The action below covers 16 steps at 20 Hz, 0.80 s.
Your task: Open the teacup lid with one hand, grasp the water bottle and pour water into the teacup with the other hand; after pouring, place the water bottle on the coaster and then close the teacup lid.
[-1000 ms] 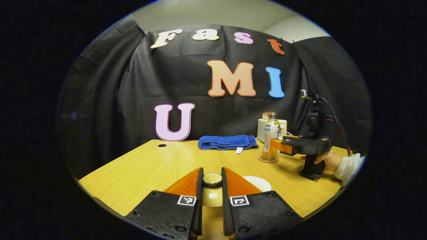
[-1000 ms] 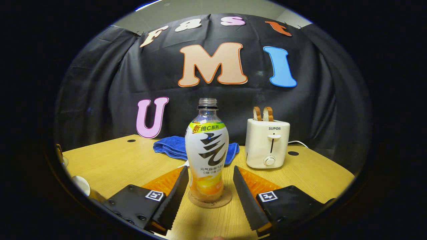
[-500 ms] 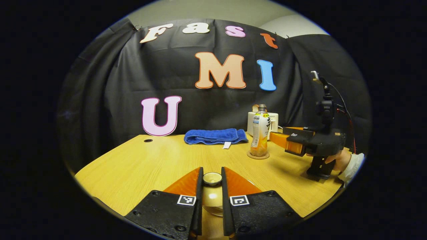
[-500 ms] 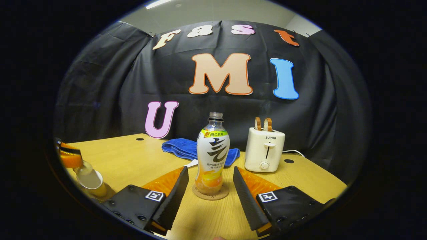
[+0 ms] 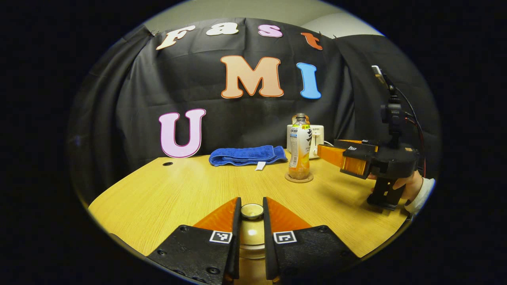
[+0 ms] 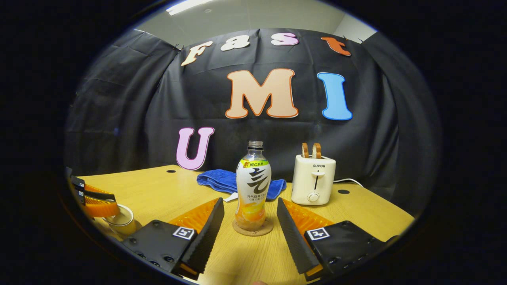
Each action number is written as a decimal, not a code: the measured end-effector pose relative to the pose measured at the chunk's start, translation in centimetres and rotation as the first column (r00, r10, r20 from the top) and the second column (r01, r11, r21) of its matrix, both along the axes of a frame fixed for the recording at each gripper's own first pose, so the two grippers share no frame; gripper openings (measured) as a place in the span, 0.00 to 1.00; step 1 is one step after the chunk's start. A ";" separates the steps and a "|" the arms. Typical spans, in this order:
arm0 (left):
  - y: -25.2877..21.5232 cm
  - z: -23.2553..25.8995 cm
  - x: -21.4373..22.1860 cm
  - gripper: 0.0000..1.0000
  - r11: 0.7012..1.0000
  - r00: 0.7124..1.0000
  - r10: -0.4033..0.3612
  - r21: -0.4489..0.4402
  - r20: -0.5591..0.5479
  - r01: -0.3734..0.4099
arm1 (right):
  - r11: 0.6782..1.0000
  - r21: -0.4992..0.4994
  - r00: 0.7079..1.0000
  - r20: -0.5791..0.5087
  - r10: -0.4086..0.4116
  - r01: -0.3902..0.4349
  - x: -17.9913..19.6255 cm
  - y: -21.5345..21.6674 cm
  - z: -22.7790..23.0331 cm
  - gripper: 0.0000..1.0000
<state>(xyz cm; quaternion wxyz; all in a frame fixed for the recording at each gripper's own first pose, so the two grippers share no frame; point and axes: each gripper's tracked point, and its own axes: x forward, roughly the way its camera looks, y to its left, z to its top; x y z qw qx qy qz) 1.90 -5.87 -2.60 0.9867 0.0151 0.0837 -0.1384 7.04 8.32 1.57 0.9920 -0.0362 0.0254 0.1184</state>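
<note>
In the left gripper view my left gripper [image 5: 252,202] is shut on the round knob of the teacup lid [image 5: 252,211], with the lid's dome just below it. In the right gripper view that lid is over the teacup [image 6: 122,223] at the table's near left; whether it rests on the rim I cannot tell. The water bottle [image 6: 253,190] stands upright and uncapped on a cork coaster [image 6: 252,229]. My right gripper [image 6: 250,204] is open, its fingers on either side of the bottle and short of it, not touching. A hand [image 5: 408,185] holds it.
A white toaster [image 6: 313,180] with two slices of bread stands behind the bottle to the right. A folded blue towel [image 6: 227,180] lies at the back. The wooden table [image 5: 166,194] has bare room on its left half.
The right gripper has drawn back from the bottle, which stays on the coaster. The left gripper has carried the lid over the teacup and lowered it.
</note>
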 end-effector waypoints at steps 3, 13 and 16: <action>-0.3 0.1 0.1 0.25 1.000 1.000 -0.002 0.002 0.009 0.002 | 1.000 0.022 1.000 -0.002 0.001 -0.001 -0.5 -0.4 0.3 0.82; 1.6 2.1 -0.6 0.97 0.993 0.987 0.117 -0.033 0.114 -0.114 | 0.996 0.065 0.998 -0.008 -0.064 0.064 -6.3 -2.4 0.6 0.87; 2.7 2.8 -1.0 0.97 0.981 0.970 0.190 -0.061 0.153 -0.182 | 0.995 0.057 0.997 -0.012 -0.075 0.076 -8.7 -2.6 0.1 0.87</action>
